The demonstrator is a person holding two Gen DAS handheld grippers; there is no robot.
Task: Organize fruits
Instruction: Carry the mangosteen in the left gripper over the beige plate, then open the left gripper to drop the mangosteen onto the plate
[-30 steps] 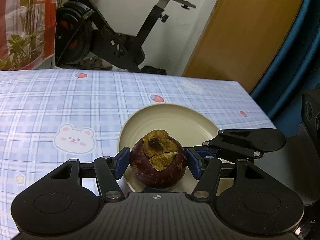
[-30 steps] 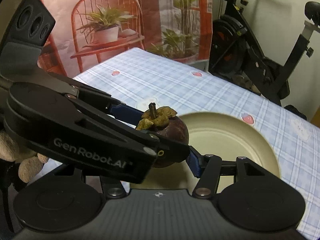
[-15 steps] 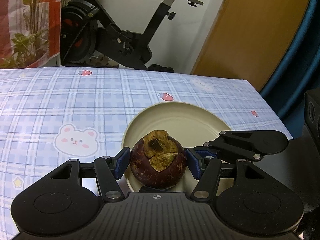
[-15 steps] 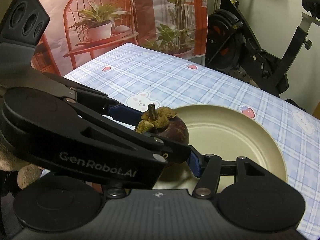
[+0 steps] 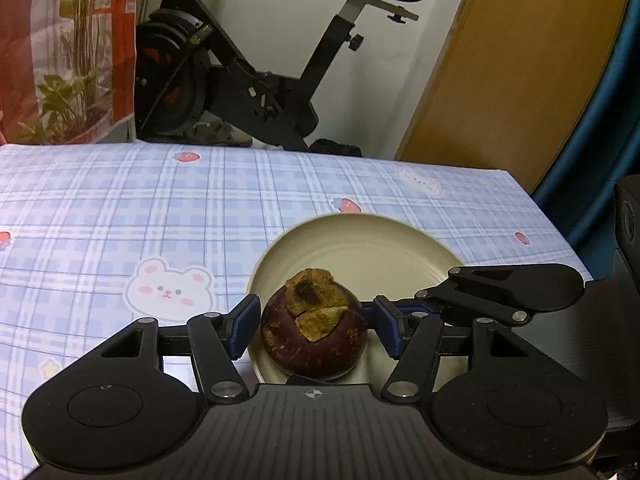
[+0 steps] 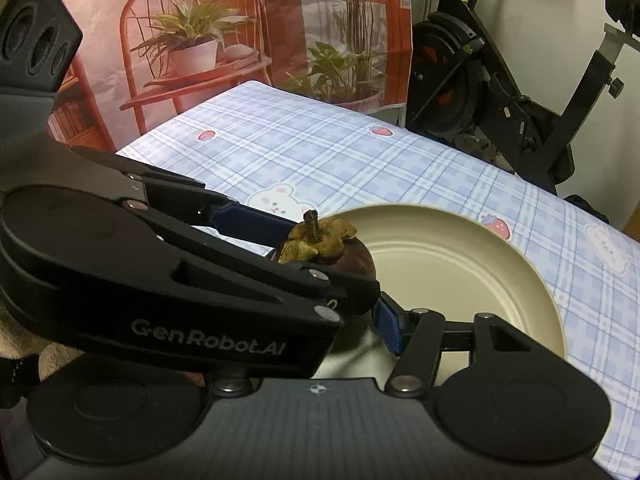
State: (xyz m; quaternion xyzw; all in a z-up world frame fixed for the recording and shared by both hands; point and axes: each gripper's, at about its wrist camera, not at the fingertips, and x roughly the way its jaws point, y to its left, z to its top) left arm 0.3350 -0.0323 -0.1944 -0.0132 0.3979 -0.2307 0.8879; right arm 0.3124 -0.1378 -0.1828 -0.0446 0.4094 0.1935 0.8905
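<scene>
A dark purple mangosteen [image 5: 314,340] with a dry brown calyx sits between the blue pads of my left gripper [image 5: 314,316], which is shut on it. It hangs over the near rim of a cream plate [image 5: 360,248]. In the right wrist view the left gripper [image 6: 334,258] crosses from the left with the mangosteen [image 6: 358,262] at its tips, in front of the plate [image 6: 460,280]. My right gripper [image 6: 316,320] has jaws apart; its right pad touches nothing and its left finger is hidden. One of its fingers [image 5: 512,292] reaches in just right of the fruit.
The table wears a blue plaid cloth [image 5: 120,220] with bear and strawberry prints; its right edge runs close to the plate. An exercise bike [image 5: 248,80] and a wooden door [image 5: 520,80] stand beyond. A gloved hand [image 6: 16,344] shows at the lower left.
Both views have shifted slightly, so the plate sits a little farther right in the left wrist view. The mangosteen stays between the left pads.
</scene>
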